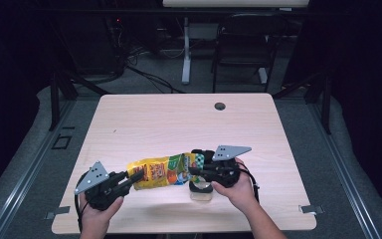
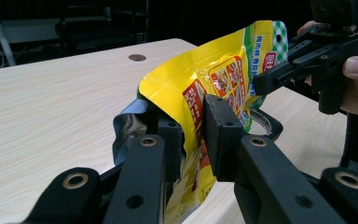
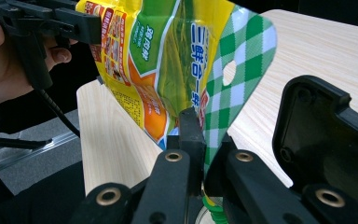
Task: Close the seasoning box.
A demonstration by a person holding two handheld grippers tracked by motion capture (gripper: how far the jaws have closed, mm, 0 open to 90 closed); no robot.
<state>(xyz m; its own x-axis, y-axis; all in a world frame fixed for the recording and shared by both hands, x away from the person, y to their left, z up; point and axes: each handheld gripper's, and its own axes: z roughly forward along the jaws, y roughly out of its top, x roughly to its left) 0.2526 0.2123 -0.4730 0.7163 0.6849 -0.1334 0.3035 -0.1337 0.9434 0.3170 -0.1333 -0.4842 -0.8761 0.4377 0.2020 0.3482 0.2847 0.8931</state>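
A yellow snack pouch (image 1: pixel 164 172) with a green-checked top hangs stretched between my two grippers, just above the wooden table (image 1: pixel 179 119). My left gripper (image 1: pixel 137 177) is shut on the pouch's lower end (image 2: pixel 205 79), one jaw on the printed face and one on the silvery back. The left gripper (image 2: pixel 193 126) shows this close up. My right gripper (image 1: pixel 195 167) is shut on the checked top strip (image 3: pixel 242 70), its jaws (image 3: pixel 203 126) pinching the strip's edge. Each gripper is held in a person's hand.
A clear round container (image 1: pixel 201 191) with a dark rim stands on the table under the right gripper; its rim (image 2: pixel 265 126) shows behind the pouch. A cable hole (image 1: pixel 220 106) lies at the table's far side. A chair (image 1: pixel 243 45) stands beyond the table.
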